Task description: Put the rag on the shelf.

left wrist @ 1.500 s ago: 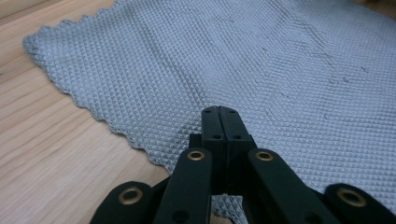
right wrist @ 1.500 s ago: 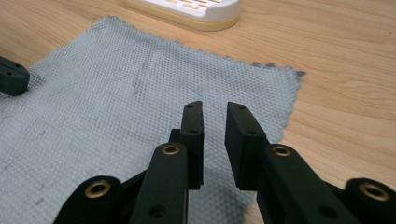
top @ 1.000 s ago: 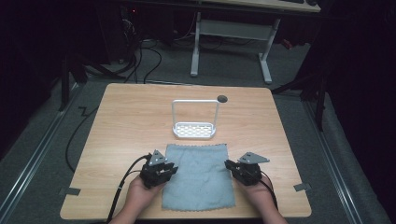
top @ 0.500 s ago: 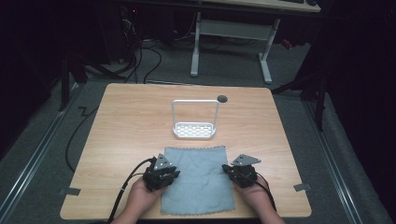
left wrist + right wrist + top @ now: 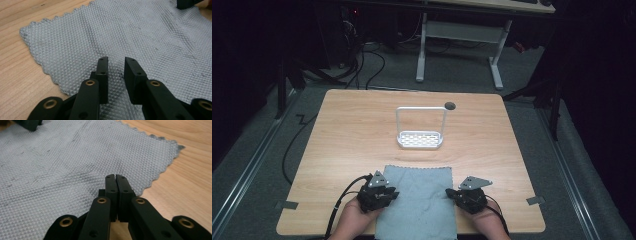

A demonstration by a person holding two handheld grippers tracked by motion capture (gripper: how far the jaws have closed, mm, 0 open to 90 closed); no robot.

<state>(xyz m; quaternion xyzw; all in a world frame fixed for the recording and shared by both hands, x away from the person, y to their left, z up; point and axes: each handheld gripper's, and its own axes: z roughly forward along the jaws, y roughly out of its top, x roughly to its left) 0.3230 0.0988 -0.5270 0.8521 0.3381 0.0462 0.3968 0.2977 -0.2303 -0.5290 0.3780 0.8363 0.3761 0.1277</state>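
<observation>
A grey waffle-weave cloth (image 5: 417,200) lies flat at the table's near edge, its front hanging over the rim. My left gripper (image 5: 394,194) rests at the cloth's left side. In the left gripper view the cloth (image 5: 125,32) spreads under my left gripper (image 5: 116,61), whose jaws stand a little apart with nothing pinched. My right gripper (image 5: 451,192) sits at the cloth's right side. In the right gripper view my right gripper (image 5: 115,177) has its jaws pressed together just above the cloth (image 5: 62,157), near the zigzag edge.
A white wire rack (image 5: 420,135) with a tall handle stands mid-table, beyond the cloth. A dark round hole (image 5: 450,105) lies behind it. Bare wooden tabletop (image 5: 337,150) surrounds the cloth. Cables trail off the left edge, and a white desk frame (image 5: 492,60) stands on the floor behind.
Both grippers have slid a short way toward the table's near edge along the cloth's sides. The right one has also moved slightly inward. The cloth lies as before.
</observation>
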